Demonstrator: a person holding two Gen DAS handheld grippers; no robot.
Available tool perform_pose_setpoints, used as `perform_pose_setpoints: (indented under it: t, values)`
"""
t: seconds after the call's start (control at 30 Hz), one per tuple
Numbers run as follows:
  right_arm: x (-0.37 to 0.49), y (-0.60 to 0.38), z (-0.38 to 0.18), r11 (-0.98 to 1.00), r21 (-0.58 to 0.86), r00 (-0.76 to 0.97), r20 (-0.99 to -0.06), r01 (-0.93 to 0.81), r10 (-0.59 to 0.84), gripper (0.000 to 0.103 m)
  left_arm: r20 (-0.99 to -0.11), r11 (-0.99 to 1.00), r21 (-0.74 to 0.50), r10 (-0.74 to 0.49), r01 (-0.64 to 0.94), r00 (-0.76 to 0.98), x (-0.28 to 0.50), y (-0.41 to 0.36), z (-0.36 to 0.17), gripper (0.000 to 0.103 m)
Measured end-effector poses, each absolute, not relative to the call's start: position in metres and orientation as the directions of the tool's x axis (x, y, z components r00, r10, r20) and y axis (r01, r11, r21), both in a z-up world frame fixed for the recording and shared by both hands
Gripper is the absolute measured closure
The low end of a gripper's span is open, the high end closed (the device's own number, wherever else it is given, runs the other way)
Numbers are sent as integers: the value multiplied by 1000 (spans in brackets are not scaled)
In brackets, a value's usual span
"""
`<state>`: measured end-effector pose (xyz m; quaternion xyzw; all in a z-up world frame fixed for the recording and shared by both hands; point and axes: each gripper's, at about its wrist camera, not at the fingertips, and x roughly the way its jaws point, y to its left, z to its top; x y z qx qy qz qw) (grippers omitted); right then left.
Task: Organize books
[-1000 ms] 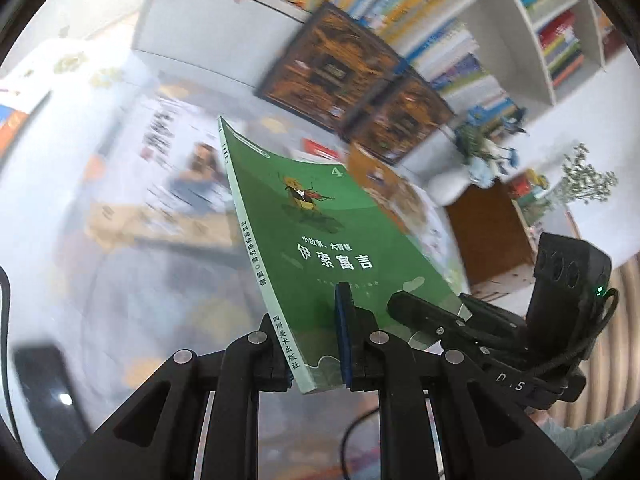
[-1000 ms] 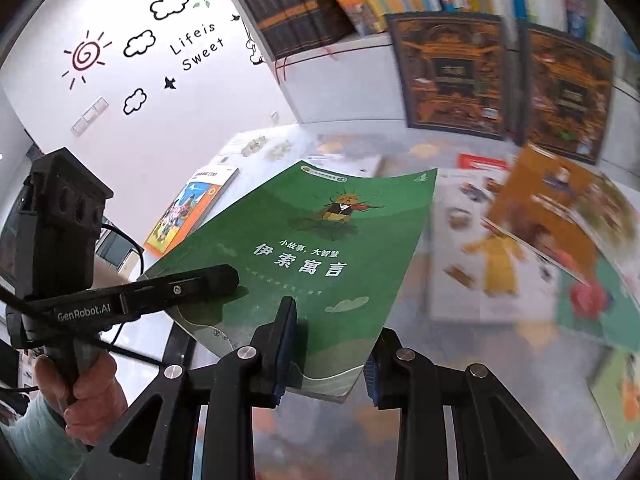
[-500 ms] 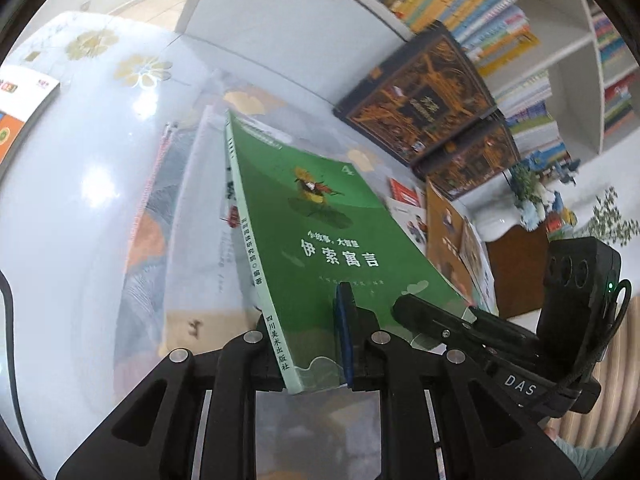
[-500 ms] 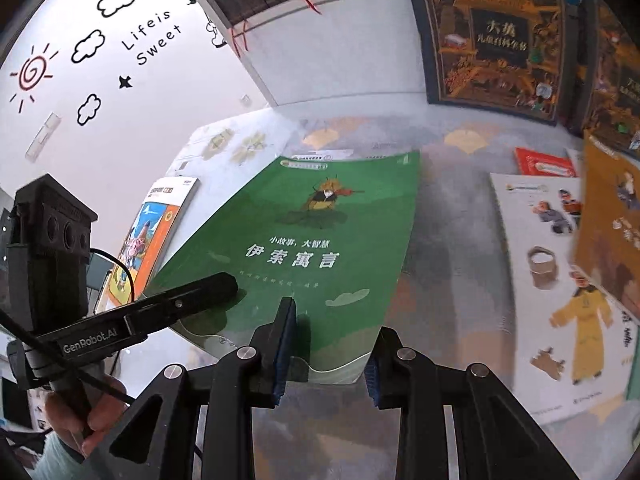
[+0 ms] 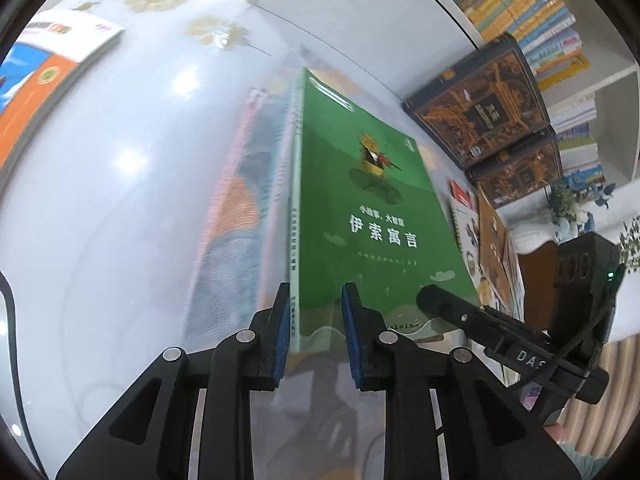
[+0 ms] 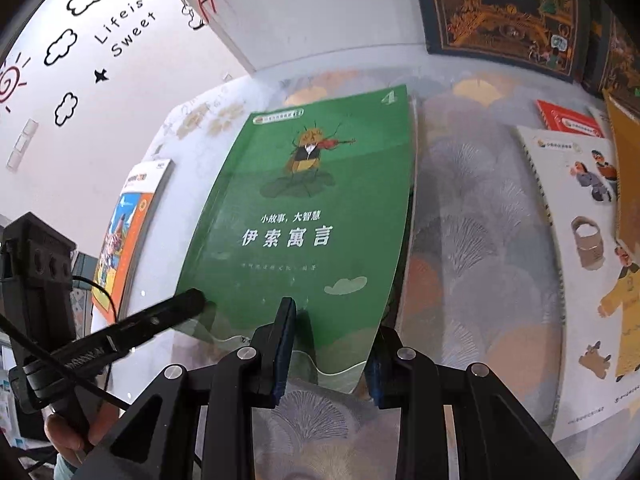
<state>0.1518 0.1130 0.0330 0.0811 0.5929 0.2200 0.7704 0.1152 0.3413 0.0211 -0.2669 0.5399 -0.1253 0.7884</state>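
Observation:
A green paperback (image 5: 360, 216) (image 6: 304, 220) with a violin-playing beetle on its cover lies low over a blurred stack of books (image 5: 244, 208) on the patterned table. My left gripper (image 5: 314, 320) is at the book's near spine corner. Its jaws are opening: the corner is between the blue pads (image 5: 280, 320), with a gap at the cover side. My right gripper (image 6: 328, 344) is shut on the book's near right edge, one pad on the cover and the other finger under it. A right gripper finger (image 5: 448, 304) shows at the left wrist view's lower right.
An orange and blue book (image 5: 36, 80) (image 6: 124, 232) lies at the table's left edge. Two dark ornate books (image 5: 480, 100) lean against the white bookshelf (image 5: 520, 20). A white picture book (image 6: 580, 240) and a red book (image 6: 568, 120) lie to the right. A hand (image 6: 68, 436) holds the left gripper.
Both grippers have carried the green book down and forward onto the stack on the table. The left jaws, shut on the spine corner before, have parted from it.

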Motion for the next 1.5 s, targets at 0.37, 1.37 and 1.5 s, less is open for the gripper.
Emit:
perform_pose_setpoints:
  t: [0.37, 1.37, 1.5]
  values:
    - [92, 58, 26, 867, 460, 122, -865, -189, 486, 71, -807, 861, -505, -448, -55, 385, 73, 325, 44, 83]
    - [1, -335, 67, 852, 442, 356, -872, 282, 335, 47, -775, 759, -509, -609, 406, 168, 89, -73, 105, 42]
    - [34, -368, 62, 864, 354, 311, -918, 357, 248, 47, -800, 815, -437, -546, 379, 251, 135, -104, 102, 42]
